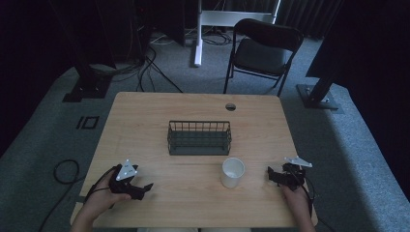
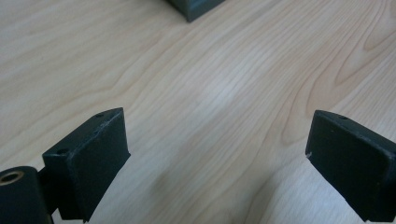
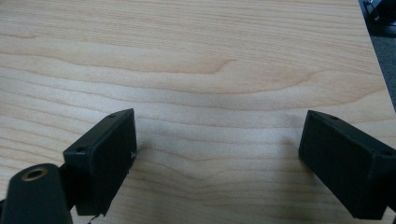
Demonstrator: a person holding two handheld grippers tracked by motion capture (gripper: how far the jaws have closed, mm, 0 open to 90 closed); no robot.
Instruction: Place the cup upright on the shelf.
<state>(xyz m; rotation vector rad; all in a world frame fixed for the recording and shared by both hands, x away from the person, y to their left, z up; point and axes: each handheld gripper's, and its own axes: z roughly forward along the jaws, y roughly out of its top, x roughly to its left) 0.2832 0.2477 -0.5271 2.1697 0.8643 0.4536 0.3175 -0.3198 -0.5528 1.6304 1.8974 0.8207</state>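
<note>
High view: a wooden desk (image 1: 145, 125) carries a wire basket (image 1: 199, 137) at its middle and a white cup (image 1: 233, 172) just in front of the basket's right end, apart from it.
Cup: upright, mouth up, standing on bare wood between the two tools, nearer the right one; nothing touches it.
Basket: dark, rectangular, open at the top, nothing visible inside it.
Left tool (image 1: 140, 189): held in the person's left hand (image 1: 104, 198) near the desk's front left edge, grey three-cornered plate on top, tips pointing right toward the cup.
Left gripper view: the left tool's (image 2: 217, 149) jaws stand wide apart over bare wood, grasping nothing; a dark corner of the basket (image 2: 194, 7) shows at the top edge.
Right tool (image 1: 274, 175): held in the person's right hand (image 1: 297, 203) near the front right edge, tips pointing left toward the cup, well short of it.
Right gripper view: the right tool's (image 3: 217, 149) jaws are likewise spread wide, released, with wood grain between them and the desk's edge at the upper right.
Beyond the desk: a black folding chair (image 1: 263, 50) on grey carpet, cables on the floor.
</note>
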